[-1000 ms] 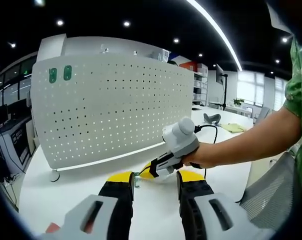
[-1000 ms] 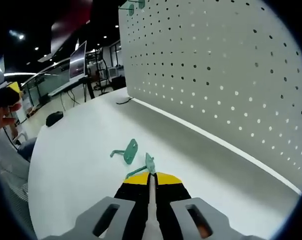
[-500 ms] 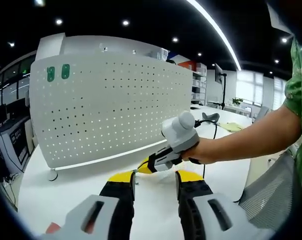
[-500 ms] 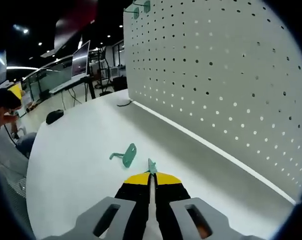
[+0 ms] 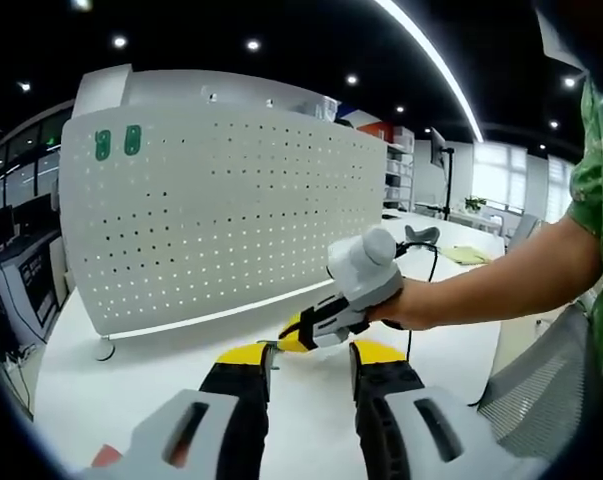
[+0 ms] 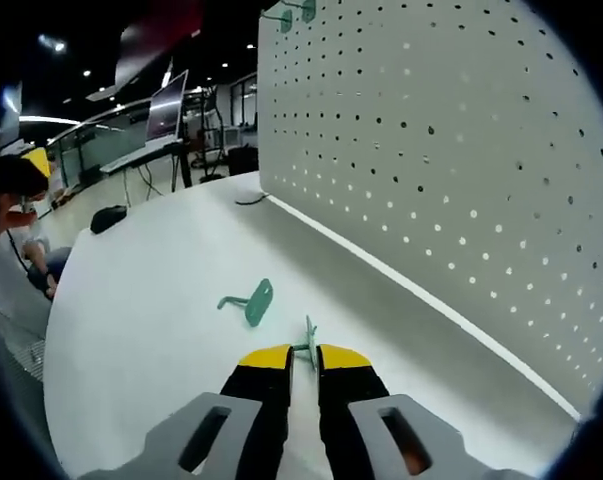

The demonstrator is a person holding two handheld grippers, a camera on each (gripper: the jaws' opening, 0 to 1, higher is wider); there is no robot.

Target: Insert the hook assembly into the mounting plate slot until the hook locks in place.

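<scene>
Green patterned sleeve (image 5: 593,190) (short), yellow-tipped claws (image 5: 308,362)

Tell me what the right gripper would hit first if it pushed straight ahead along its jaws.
The right gripper already has a green hook standing between its jaw tips. Straight beyond it lies bare white table, then probably the base of the pegboard. The second hook lies off to the left. Depth is uncertain.

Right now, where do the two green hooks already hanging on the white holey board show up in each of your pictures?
Left gripper view: the two green hooks sit upper left, near the top left corner of the white pegboard.
Right gripper view: the same pair sits at the very top of the picture, near the middle, at the board's upper far corner.
Shared landmark: the white pegboard itself.
</scene>
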